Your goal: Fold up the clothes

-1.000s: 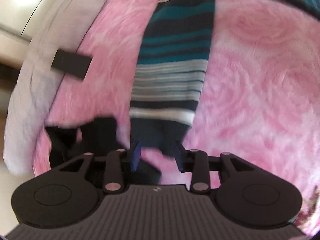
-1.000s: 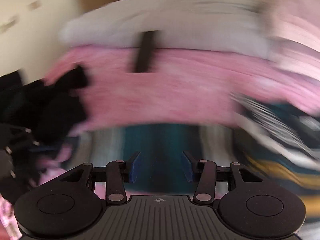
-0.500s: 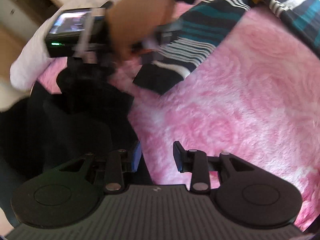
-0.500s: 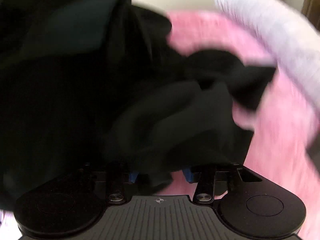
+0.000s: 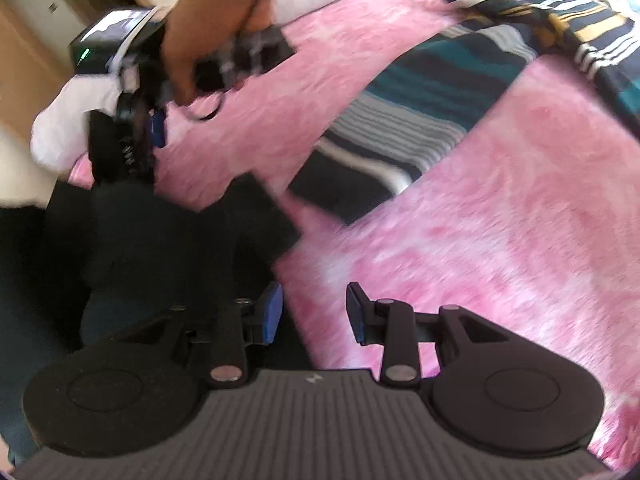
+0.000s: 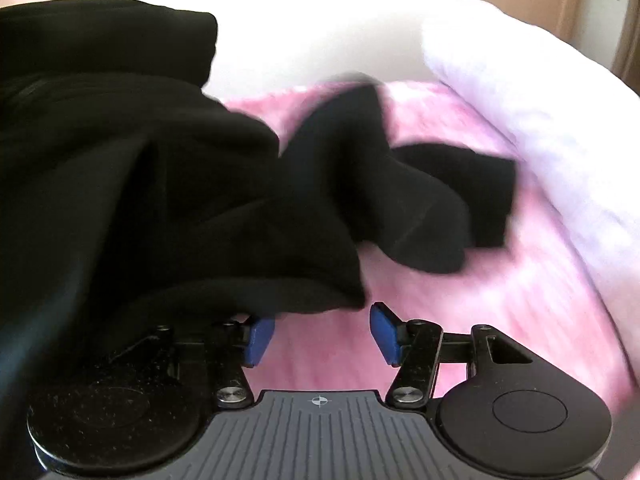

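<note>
A crumpled black garment (image 5: 140, 240) lies at the left edge of the pink fluffy blanket (image 5: 500, 240). A striped teal, navy and white garment (image 5: 420, 112) stretches across the blanket further back. My left gripper (image 5: 314, 316) is open over the blanket, just right of the black garment, with nothing between its fingers. A hand (image 5: 208, 28) holds my right gripper (image 5: 148, 140) above the black garment's far end. In the right wrist view the right gripper (image 6: 322, 336) is open, and the black garment (image 6: 160, 200) drapes over its left finger (image 6: 258, 340).
White bedding (image 6: 540, 120) runs along the blanket's (image 6: 480, 300) far side. A pale floor and wooden furniture (image 5: 24, 40) lie beyond the bed's edge at the upper left. The right half of the blanket is bare pink pile.
My left gripper has drawn back from the striped garment's dark cuff to the black garment's edge. My right gripper swung left onto the black garment, and its jaws stand wider now.
</note>
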The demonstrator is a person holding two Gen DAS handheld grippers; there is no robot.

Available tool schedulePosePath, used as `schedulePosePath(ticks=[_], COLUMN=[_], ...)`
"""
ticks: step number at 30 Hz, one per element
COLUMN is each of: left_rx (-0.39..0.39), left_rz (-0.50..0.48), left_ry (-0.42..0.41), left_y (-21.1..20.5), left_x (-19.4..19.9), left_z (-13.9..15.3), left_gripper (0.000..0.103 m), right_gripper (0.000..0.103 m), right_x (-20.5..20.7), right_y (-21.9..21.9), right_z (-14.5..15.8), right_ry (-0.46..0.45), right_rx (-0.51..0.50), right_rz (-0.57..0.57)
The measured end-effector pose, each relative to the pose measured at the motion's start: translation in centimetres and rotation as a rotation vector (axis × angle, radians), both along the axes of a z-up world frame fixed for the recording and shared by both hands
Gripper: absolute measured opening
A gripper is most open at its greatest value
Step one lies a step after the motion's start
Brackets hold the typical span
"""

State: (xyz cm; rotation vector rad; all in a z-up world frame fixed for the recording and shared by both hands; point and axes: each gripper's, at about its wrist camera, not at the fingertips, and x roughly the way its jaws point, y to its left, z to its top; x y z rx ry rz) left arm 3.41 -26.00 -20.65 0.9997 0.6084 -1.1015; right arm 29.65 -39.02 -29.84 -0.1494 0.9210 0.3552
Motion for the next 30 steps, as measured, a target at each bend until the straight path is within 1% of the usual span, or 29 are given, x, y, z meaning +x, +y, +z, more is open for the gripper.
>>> schedulePosePath(ticks=[1, 3, 4, 5, 7, 8, 10, 12, 13, 15, 16, 19, 20, 22, 23, 25, 29, 30], left_rx=[-0.006, -0.006, 0.003, 0.018, 0.055, 0.088, 0.138, 0.185, 0.202, 0.227, 0.239, 0.238, 0.239, 0.27, 0.285, 0.327, 0.426, 0.445], left_rz=[-0.025, -0.107, -0.16, -0.225, -0.352, -0.42, -0.491, -0.542, -0.545, -0.529, -0.521, -0.471, -0.426, -0.37, -0.342, -0.329, -0.385, -0.38], left_ry=[0.0, -0.021, -0.046, -0.088, -0.171, -0.219, -0.277, -0.321, -0.317, -0.316, -0.315, -0.387, -0.425, -0.486, -0.516, -0.515, -0.504, -0.5], left_y=[-0.5, -2.0, -2.7, -3.5, -5.1, -5.9, -6.9, -7.9, -8.3, -8.8, -9.1, -8.2, -7.6, -6.4, -5.7, -4.7, -3.9, -3.8], left_x=[-0.5, -1.8, -2.7, -3.2, -4.2, -4.6, -4.6, -4.4, -4.0, -3.4, -3.1, -2.1, -1.5, -0.7, -0.2, 0.0, -1.2, -1.5], left_z=[0.0, -0.5, -0.9, -1.5, -2.8, -3.9, -5.5, -7.0, -7.3, -7.1, -6.9, -3.5, -1.6, 0.4, 1.4, 1.3, -1.5, -1.8], left_gripper=[0.032, 0.034, 0.035, 0.035, 0.035, 0.035, 0.036, 0.035, 0.034, 0.01, 0.006, 0.006, 0.005, 0.005, 0.005, 0.006, 0.006, 0.006], right_gripper=[0.056, 0.056, 0.056, 0.056, 0.056, 0.057, 0.057, 0.057, 0.057, 0.057, 0.057, 0.057, 0.057, 0.057, 0.057, 0.057, 0.057, 0.057], right_x=[-2.0, -6.9, -9.5, -12.4, -18.8, -22.1, -28.1, -32.3, -34.4, -38.6, -40.7, -46.7, -47.5, -49.8, -50.1, -50.7, -52.7, -53.5], right_y=[-1.5, -4.9, -6.5, -8.0, -10.2, -11.1, -12.4, -13.1, -13.5, -14.2, -14.6, -15.7, -15.9, -15.7, -15.5, -15.0, -14.4, -14.2], right_z=[0.5, 1.4, 1.8, 2.2, 2.7, 2.9, 3.2, 3.3, 3.4, 3.5, 3.6, 4.0, 4.6, 5.2, 5.4, 5.2, 4.9, 5.2], right_ry=[0.003, 0.003, 0.004, 0.009, 0.031, 0.043, 0.066, 0.095, 0.109, 0.139, 0.154, 0.195, 0.193, 0.184, 0.184, 0.191, 0.221, 0.229], right_rx=[0.005, 0.024, 0.033, 0.04, 0.045, 0.042, 0.018, 0.018, 0.019, 0.019, 0.019, 0.023, 0.035, 0.057, 0.07, 0.095, 0.137, 0.143], right_rz=[-0.033, -0.148, -0.21, -0.276, -0.406, -0.471, -0.592, -0.689, -0.738, -0.835, -0.883, -1.023, -1.047, -1.084, -1.095, -1.102, -1.102, -1.109])
